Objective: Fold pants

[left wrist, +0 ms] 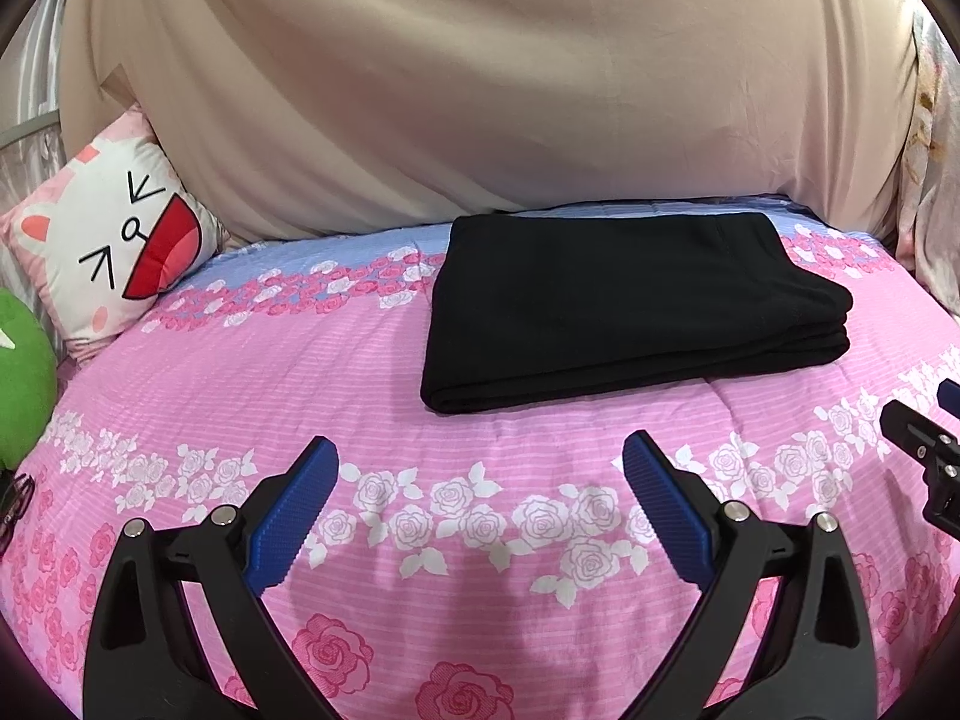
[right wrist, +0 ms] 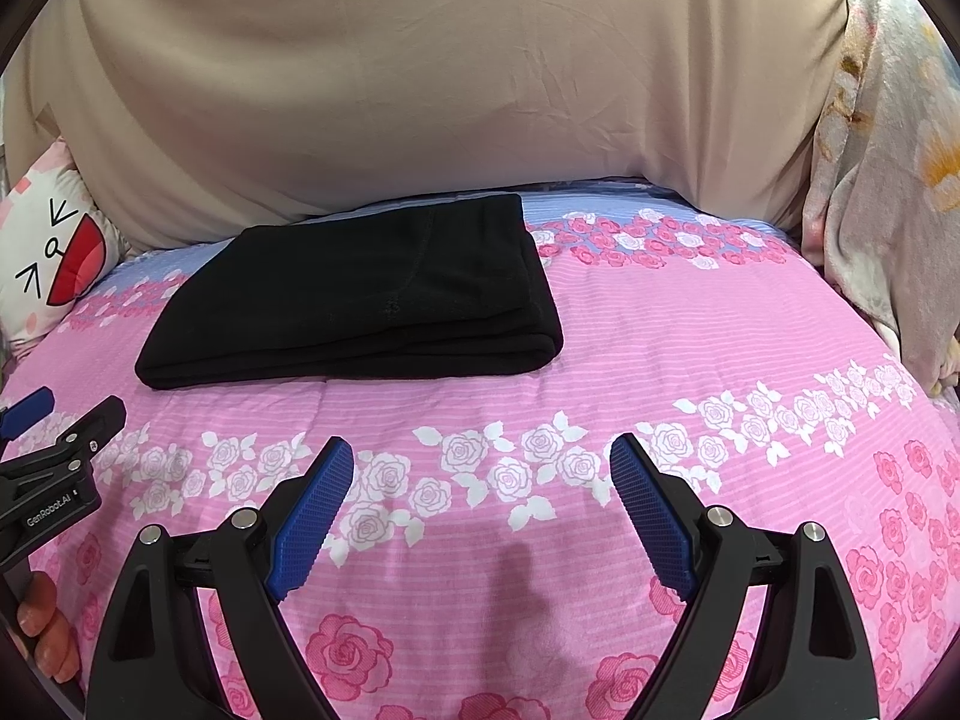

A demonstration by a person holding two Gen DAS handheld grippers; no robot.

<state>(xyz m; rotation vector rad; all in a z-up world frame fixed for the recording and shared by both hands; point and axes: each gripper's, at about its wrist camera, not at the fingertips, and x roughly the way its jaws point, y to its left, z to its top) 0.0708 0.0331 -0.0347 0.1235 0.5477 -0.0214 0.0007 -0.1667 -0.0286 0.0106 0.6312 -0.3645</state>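
Observation:
The black pants [left wrist: 624,306] lie folded into a flat rectangular stack on the pink rose-patterned bedspread [left wrist: 300,372]. In the right wrist view the pants [right wrist: 360,294] lie left of centre. My left gripper [left wrist: 480,450] is open and empty, hovering above the bedspread short of the pants' near edge. My right gripper [right wrist: 480,450] is open and empty, also short of the pants and to their right. The right gripper's tip shows at the right edge of the left wrist view [left wrist: 924,438]; the left gripper shows at the left edge of the right wrist view [right wrist: 54,426].
A large beige cushion [left wrist: 480,90] rises behind the pants. A cat-face pillow [left wrist: 120,240] and a green plush [left wrist: 21,372] sit at the left. A floral blanket [right wrist: 888,180] hangs at the right.

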